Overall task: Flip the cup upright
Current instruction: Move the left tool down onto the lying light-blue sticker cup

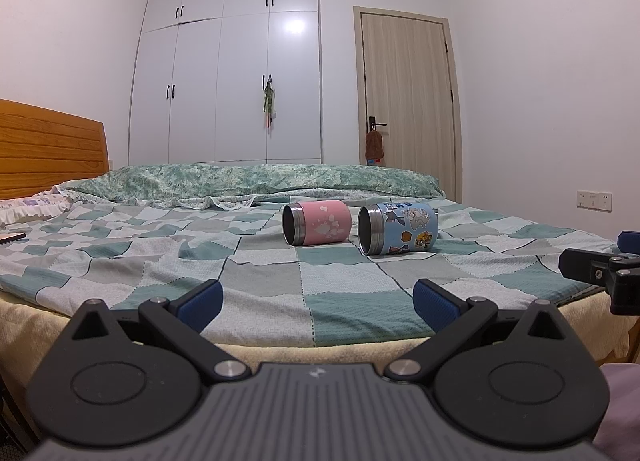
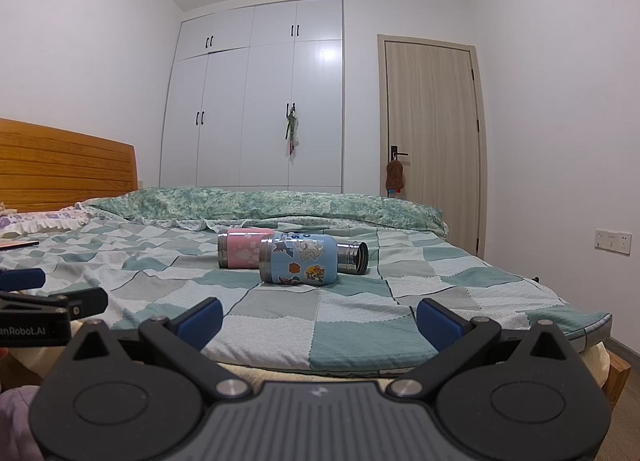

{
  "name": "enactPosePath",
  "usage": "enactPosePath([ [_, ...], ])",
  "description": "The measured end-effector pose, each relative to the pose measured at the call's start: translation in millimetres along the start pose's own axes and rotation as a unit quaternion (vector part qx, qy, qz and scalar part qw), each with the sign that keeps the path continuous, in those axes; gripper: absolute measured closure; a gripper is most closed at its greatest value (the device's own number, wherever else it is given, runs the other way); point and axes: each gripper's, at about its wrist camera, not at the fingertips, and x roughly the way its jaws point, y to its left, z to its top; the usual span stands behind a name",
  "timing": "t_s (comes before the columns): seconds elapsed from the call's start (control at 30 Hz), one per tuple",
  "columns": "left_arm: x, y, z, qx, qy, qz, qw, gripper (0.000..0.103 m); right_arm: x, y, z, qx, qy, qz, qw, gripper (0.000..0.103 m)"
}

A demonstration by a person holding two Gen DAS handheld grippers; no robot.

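Three cups lie on their sides on the checked bedspread (image 1: 200,261). A pink cup (image 1: 317,222) lies left of a blue sticker-covered cup (image 1: 397,227); both mouths face left-front. In the right wrist view the pink cup (image 2: 240,248) is behind the blue cup (image 2: 298,259), and a steel cup (image 2: 352,257) lies behind the blue one, mouth to the right. My left gripper (image 1: 316,303) is open and empty at the bed's near edge, well short of the cups. My right gripper (image 2: 318,321) is open and empty too, also short of them.
A green patterned quilt (image 1: 256,179) is rolled along the far side of the bed. A wooden headboard (image 1: 48,149) is at left. A white wardrobe (image 1: 228,73) and a door (image 1: 408,89) stand behind. The right gripper also shows at the right edge of the left wrist view (image 1: 600,269).
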Motion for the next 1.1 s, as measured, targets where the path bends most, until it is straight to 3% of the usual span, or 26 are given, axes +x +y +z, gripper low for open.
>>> enactPosePath([
  [0.37, 22, -8, 40, 0.029, 0.013, -0.037, 0.9988, 0.0, 16, -14, 21, 0.017, 0.022, -0.011, 1.0, 0.0],
  [0.73, 103, -26, 88, 0.086, 0.017, -0.075, 0.9933, 0.0, 86, -47, 55, 0.024, 0.053, -0.015, 0.998, 0.0],
  [0.97, 175, -35, 114, 0.109, 0.068, -0.134, 0.9827, 0.0, 144, -62, 67, 0.015, 0.086, -0.011, 0.996, 0.0],
  [1.1, 220, -45, 125, 0.143, 0.109, -0.17, 0.9688, 0.0, 183, -74, 72, 0.031, 0.118, 0.008, 0.992, 0.0],
])
